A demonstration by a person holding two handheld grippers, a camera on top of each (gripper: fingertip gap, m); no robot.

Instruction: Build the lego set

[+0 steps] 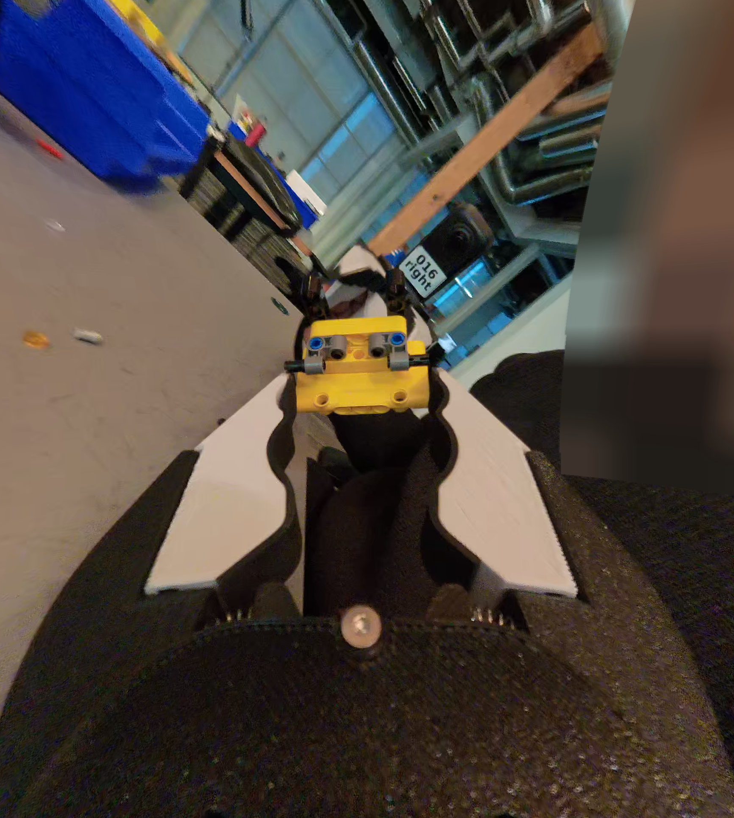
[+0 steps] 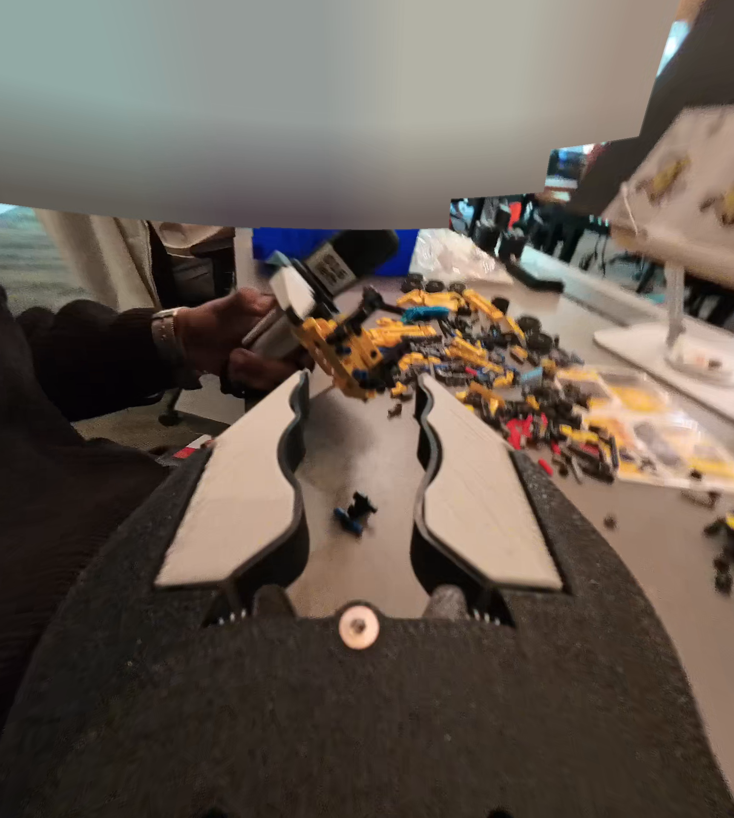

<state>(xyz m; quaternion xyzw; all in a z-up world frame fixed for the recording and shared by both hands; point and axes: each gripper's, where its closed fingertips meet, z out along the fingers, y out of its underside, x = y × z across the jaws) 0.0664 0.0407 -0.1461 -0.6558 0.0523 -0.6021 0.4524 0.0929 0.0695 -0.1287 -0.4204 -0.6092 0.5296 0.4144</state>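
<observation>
Between the left gripper (image 1: 361, 389) tips, a yellow brick assembly (image 1: 358, 369) sits clamped, lifted off the grey table (image 1: 90, 420).

Nearest the right gripper (image 2: 363, 389), whose fingers stand wide apart holding nothing, lie a few small black and blue pieces (image 2: 354, 511) on the table; beyond its tips hangs the held assembly, then a scattered pile of yellow and black bricks (image 2: 489, 367), printed sheets (image 2: 648, 447) to the right, and a blue bin (image 1: 90, 93) far off.

held piece: yellow brick assembly (image 1: 360, 376), grey connectors, blue pins, black axles
state: clamped at left tool (image 1: 361, 389) tips, lifted off counter
right tool (image 2: 363, 389): spread, holding nothing
</observation>
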